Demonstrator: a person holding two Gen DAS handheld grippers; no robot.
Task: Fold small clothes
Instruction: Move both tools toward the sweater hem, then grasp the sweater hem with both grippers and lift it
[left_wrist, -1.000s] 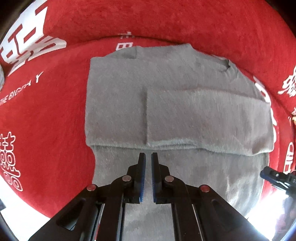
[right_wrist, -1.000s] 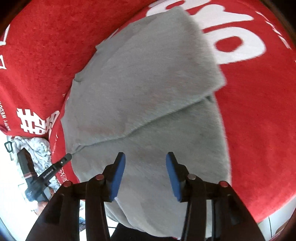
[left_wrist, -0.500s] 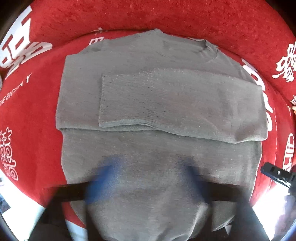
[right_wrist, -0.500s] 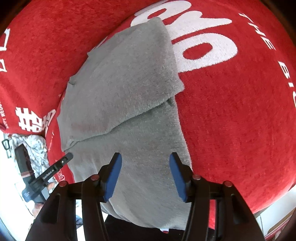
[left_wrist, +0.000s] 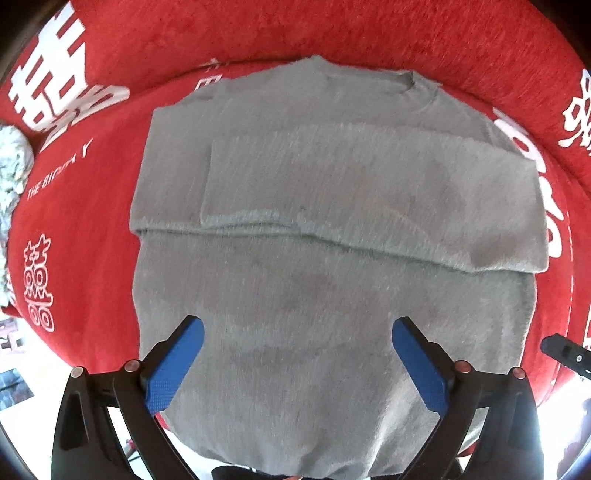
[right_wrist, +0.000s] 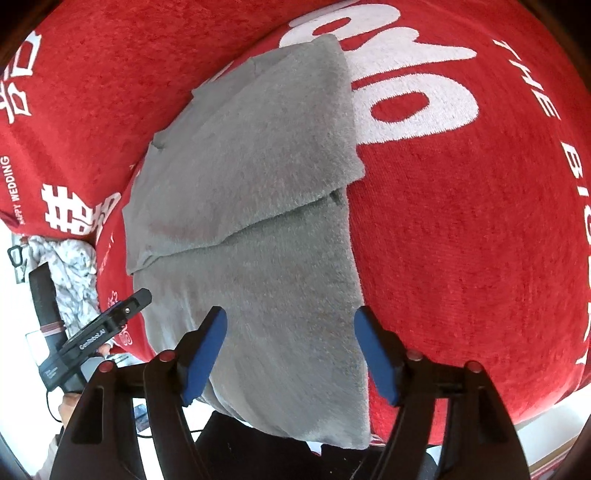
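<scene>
A small grey sweater (left_wrist: 314, 229) lies flat on a red cloth, collar at the far side, both sleeves folded across the chest (left_wrist: 369, 199). Its hem hangs over the near edge of the surface. My left gripper (left_wrist: 297, 332) is open and empty, hovering above the lower body of the sweater. In the right wrist view the sweater (right_wrist: 251, 206) runs away to the upper left. My right gripper (right_wrist: 290, 325) is open and empty above the sweater's lower right part. The left gripper's tip (right_wrist: 125, 314) shows at the left of that view.
The red cloth (right_wrist: 461, 229) with white lettering covers the surface. A crumpled white patterned garment (right_wrist: 74, 269) lies at the left edge, also in the left wrist view (left_wrist: 11, 166). The right gripper's tip (left_wrist: 565, 349) shows at the right edge of that view.
My left gripper has opened wide from nearly shut and pulled back, so the whole sweater shows. My right gripper has drawn back and stays open.
</scene>
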